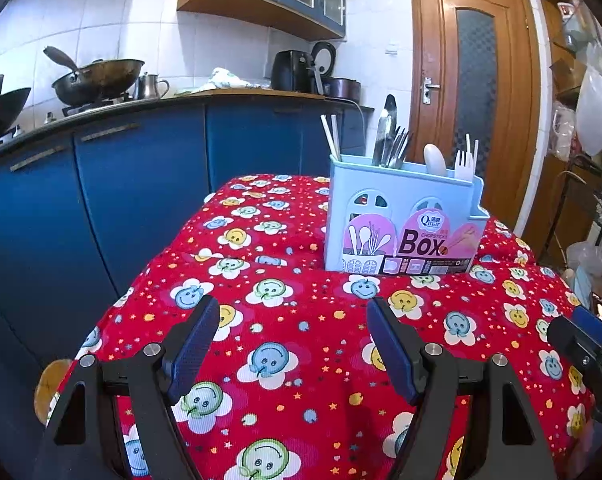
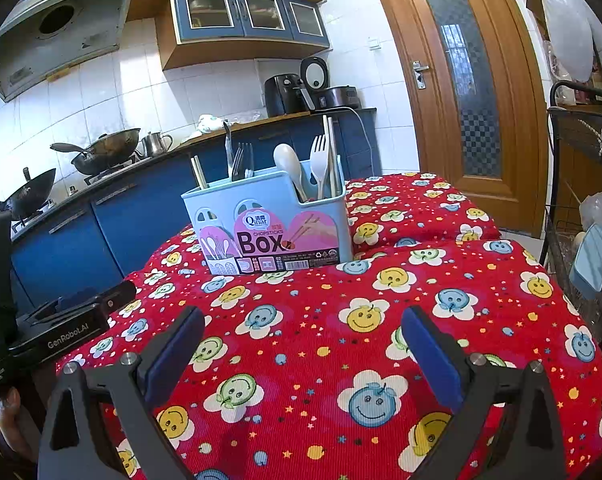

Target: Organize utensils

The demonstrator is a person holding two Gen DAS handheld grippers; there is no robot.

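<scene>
- Left gripper (image 1: 291, 344): jaws spread wide, nothing between them, poised low over the red smiley-print cloth (image 1: 301, 380).
- Right gripper (image 2: 303, 354): jaws likewise apart and empty, above the same cloth, just beside its partner; body of the left one visible at the left edge of the right wrist view.
- Ahead of both, well apart from the fingertips: pale blue chopsticks box (image 1: 401, 224), upright on the cloth, label side facing the cameras.
- From the left gripper: box forward and to the right. From the right gripper: box forward and a little to the left. So between the two lines of aim, neither clearly nearer.
- Inside the box, all standing roughly upright, long axes vertical, handles down: pale chopsticks (image 1: 329, 136) in the left compartment, metal forks and a dark-handled utensil (image 1: 391, 136) in the middle, white spoon (image 1: 435, 158) and white plastic fork (image 1: 464, 162) on the right.
- No loose utensil visible on the cloth; sorting looks complete or nearly so, judging from this alone.
- Any further pick likely to call for a reach forward and a grasp across a vertical shaft from above the rim.
</scene>
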